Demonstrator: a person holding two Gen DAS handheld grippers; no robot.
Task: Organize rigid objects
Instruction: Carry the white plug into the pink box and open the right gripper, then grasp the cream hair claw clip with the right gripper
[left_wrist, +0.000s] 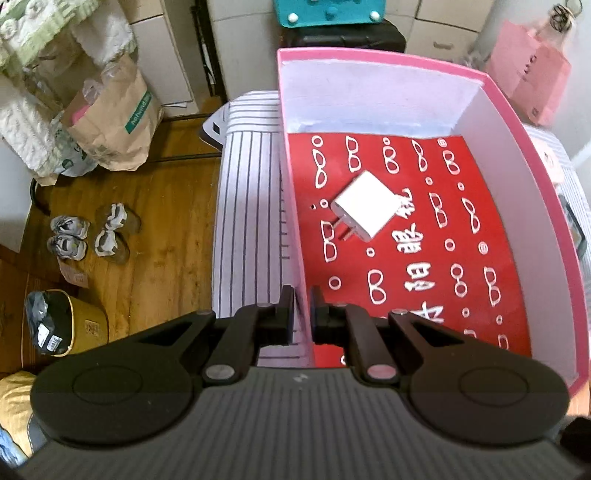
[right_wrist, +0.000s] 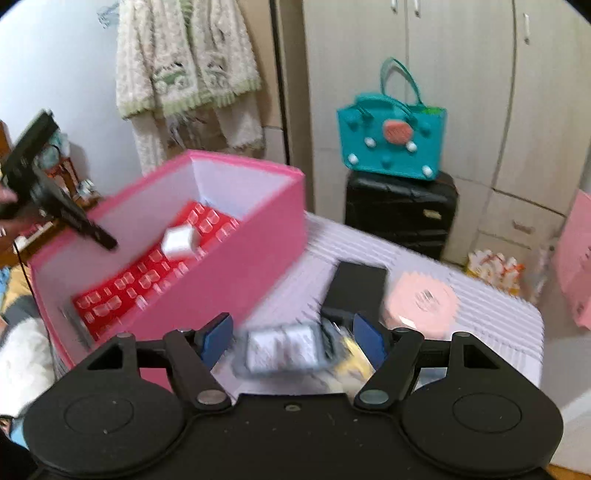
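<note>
The bench (right_wrist: 491, 314), under a striped cloth, carries a pink box (left_wrist: 524, 155) whose red floor holds a white charger (left_wrist: 364, 208), its prongs aimed at the box's left wall. The left gripper (left_wrist: 303, 306) has its jaws nearly closed, pinching that wall. The right gripper (right_wrist: 291, 341) has its jaws wide apart, a blurred packet (right_wrist: 284, 349) between them; contact cannot be judged. Only the right view shows a black slab (right_wrist: 356, 286) and a pink disc (right_wrist: 421, 299) beside the box.
</note>
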